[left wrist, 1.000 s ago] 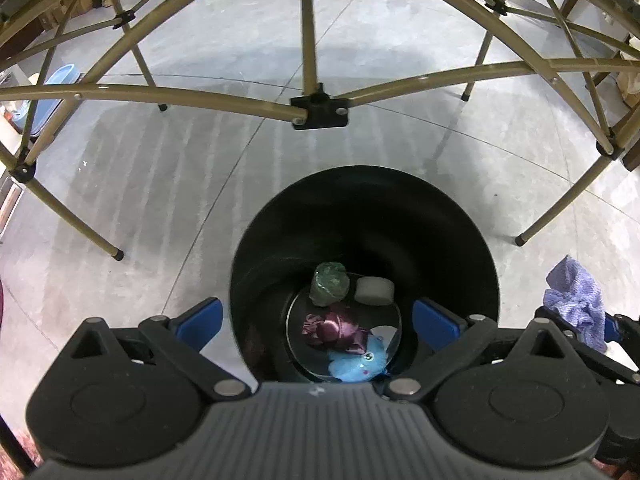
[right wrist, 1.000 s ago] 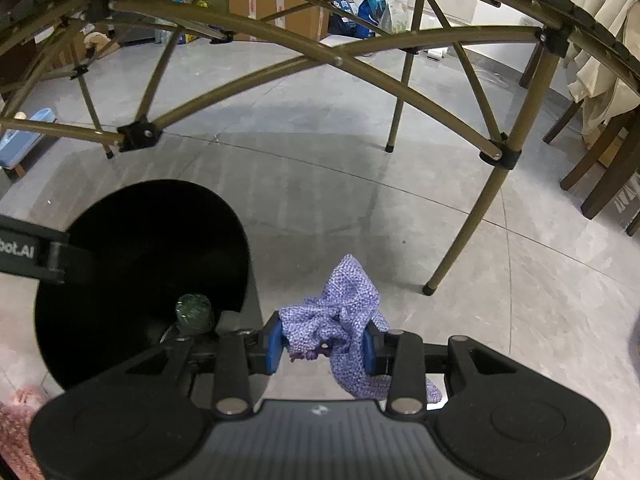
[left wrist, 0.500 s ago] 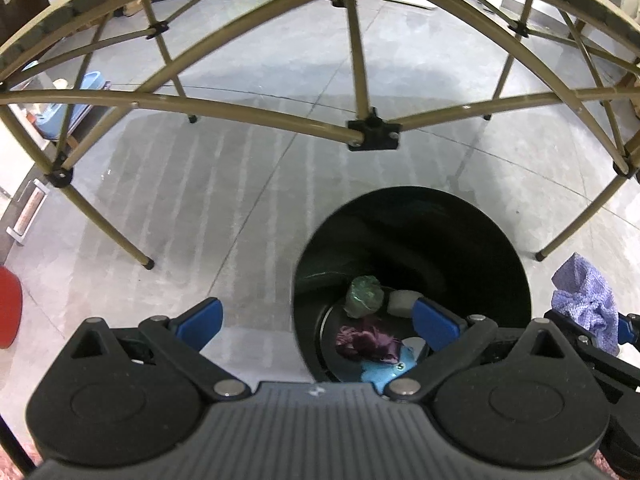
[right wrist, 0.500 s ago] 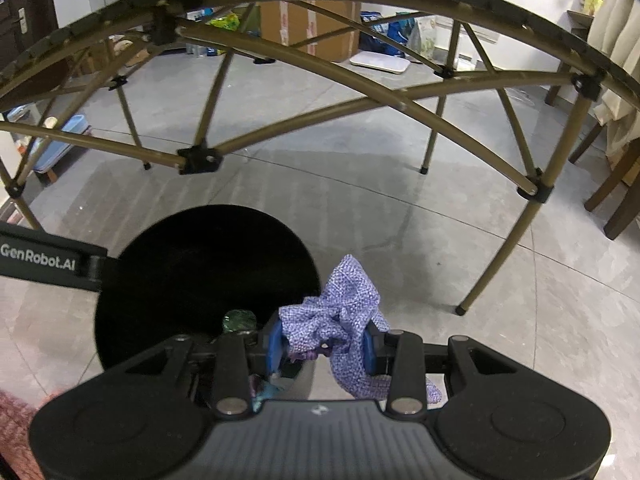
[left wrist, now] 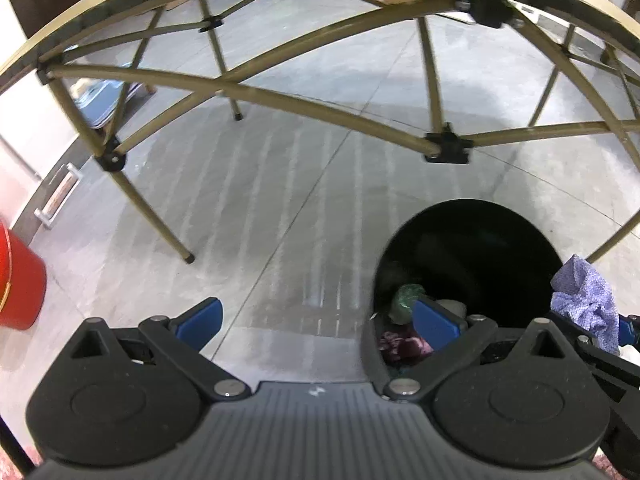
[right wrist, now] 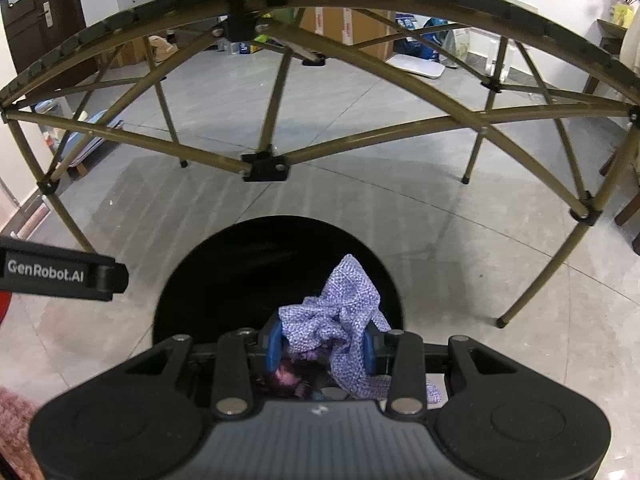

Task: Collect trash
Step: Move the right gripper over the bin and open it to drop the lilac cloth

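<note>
A: Where is the purple cloth?

B: Clamped between the blue fingers of the right gripper, crumpled, hanging right above the mouth of the black bin.

A: And the left gripper?

B: Its fingers stand wide apart with nothing between them, over the grey floor at the bin's near rim.

A: Anything in the bin?

B: A green wad, a dark red scrap and a pale lump lie at the bottom. A tan folding frame stands behind.
</note>
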Tool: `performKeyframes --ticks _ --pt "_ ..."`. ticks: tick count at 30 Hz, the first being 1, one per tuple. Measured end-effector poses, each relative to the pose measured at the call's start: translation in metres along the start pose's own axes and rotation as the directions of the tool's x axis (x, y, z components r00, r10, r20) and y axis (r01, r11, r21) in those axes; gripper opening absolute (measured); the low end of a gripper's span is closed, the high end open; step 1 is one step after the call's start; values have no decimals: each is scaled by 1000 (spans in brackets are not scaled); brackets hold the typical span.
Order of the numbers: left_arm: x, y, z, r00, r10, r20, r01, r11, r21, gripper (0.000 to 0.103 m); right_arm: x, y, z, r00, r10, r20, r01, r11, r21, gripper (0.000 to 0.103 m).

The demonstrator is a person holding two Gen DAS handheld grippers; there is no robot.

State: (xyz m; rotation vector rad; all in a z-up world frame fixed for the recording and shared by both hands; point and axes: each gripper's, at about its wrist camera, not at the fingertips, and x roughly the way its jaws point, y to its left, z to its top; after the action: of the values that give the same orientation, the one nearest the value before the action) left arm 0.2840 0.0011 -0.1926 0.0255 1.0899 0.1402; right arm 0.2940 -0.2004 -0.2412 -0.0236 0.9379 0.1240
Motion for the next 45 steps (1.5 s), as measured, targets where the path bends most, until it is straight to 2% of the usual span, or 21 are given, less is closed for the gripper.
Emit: performKeyframes --ticks 6,20,32,38,39,42,44,45 --pt "2 20 1 1000 10 -3 -11 999 -51 103 10 17 6 999 26 -21 -26 1000 1 37" --pt "18 45 -3 994 94 -57 -100 988 -117 103 45 44 10 995 48 -85 -45 998 35 37" --pt "30 44 -6 986 139 -97 -149 983 -106 103 71 43 1 987 33 -155 -23 998 61 37" --pt "31 45 -7 985 138 -105 -149 983 -106 103 73 44 2 987 40 -156 -31 998 58 37" --pt "31 45 -7 985 138 -105 -149 983 -107 103 73 43 3 987 39 -155 -30 998 58 39" --pt "31 45 -7 985 139 -107 -150 982 -111 103 72 43 3 989 23 -145 -15 998 55 52" --pt "32 46 -6 984 138 -110 -150 982 -115 103 72 42 4 989 14 -146 -6 998 57 67" --pt "32 45 -7 984 137 -111 -150 982 -117 103 73 42 4 989 8 -149 0 998 56 83"
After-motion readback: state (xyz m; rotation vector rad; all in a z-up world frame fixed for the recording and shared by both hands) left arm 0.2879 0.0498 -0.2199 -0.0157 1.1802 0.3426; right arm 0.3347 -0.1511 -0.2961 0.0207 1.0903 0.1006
